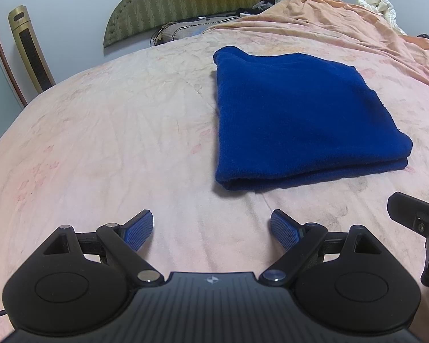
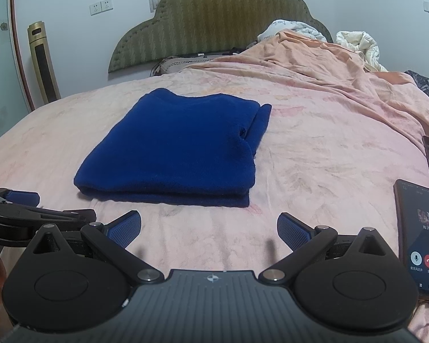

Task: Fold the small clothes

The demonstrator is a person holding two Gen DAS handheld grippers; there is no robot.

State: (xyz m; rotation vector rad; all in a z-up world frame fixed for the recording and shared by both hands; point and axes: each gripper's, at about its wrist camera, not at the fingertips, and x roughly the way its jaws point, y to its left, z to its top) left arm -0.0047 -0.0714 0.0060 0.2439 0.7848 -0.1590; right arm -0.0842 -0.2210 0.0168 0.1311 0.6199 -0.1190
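I see a pink bedsheet (image 2: pixel 314 148) spread flat over the bed, with an orange blanket (image 2: pixel 323 65) rumpled along its far right side. Behind it stands a green padded headboard (image 2: pixel 214 23) against the pale wall. A gold tower fan (image 2: pixel 43 63) stands upright at the left, and two wall sockets (image 2: pixel 101 7) sit above it. A white quilt (image 2: pixel 357 43) is bunched at the far right. Nearest me on the right lies a smartphone (image 2: pixel 417 237), screen lit with a call display.
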